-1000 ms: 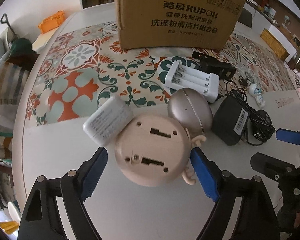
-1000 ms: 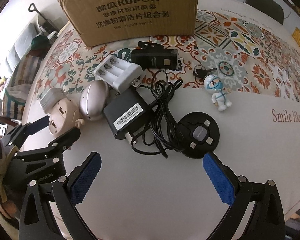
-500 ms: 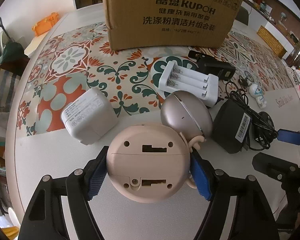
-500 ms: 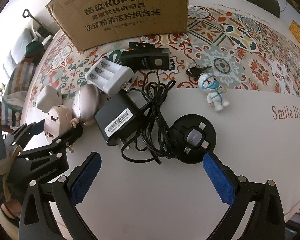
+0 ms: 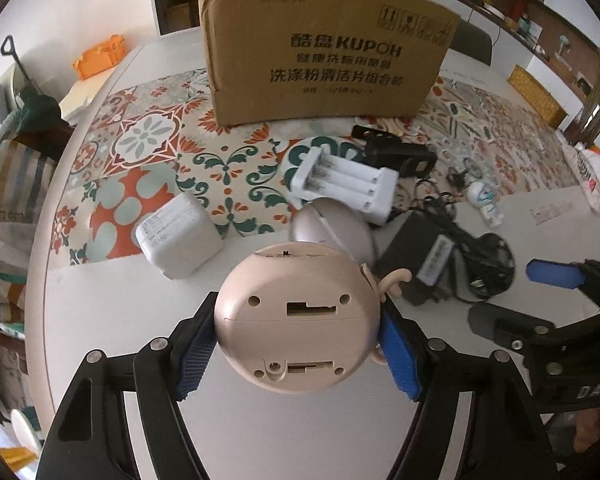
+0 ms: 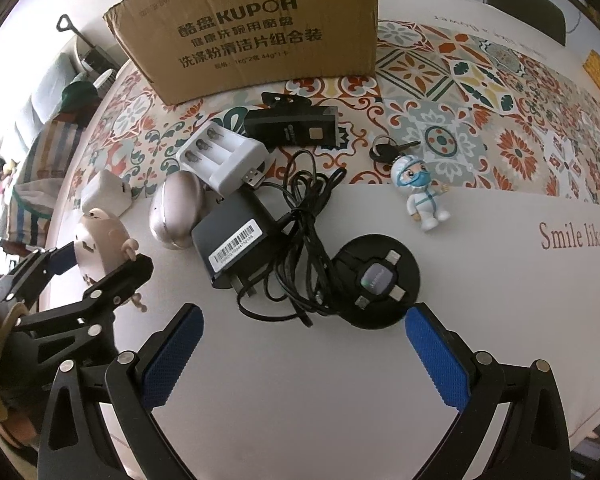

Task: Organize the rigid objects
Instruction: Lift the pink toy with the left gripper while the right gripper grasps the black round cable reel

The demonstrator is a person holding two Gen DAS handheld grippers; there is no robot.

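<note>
The left gripper [image 5: 296, 346] has its jaws closing on a round beige toy [image 5: 298, 320], the blue pads pressing both flanks of the shell, its flat underside with 2 slots facing the camera. Seen from the right wrist, the toy [image 6: 100, 244] appears just clear of the bench [image 6: 300, 380], at the left end of the clutter. The right gripper [image 6: 304, 356] hangs with its jaws wide apart and nothing between them, short of a black round cable reel [image 6: 376, 284].

Just behind the toy sit a metallic egg-shaped case [image 5: 334, 228] and a white charger block [image 5: 180, 236]; further along lie a white battery charger [image 5: 344, 184], a black power adapter [image 5: 428, 256] with tangled cord, a small masked figurine [image 6: 420, 196] and keys [image 6: 388, 150]. A cardboard box [image 5: 324, 52] stands at the back on the patterned cloth.

The step in hand looks like carrying the toy to the box. Doing it well likely means keeping the grip centred on the widest part of the curved shell, which could squirt out of flat pads, lifting straight before travelling, and clearing the egg-shaped case and the toy's thin protruding limbs.
</note>
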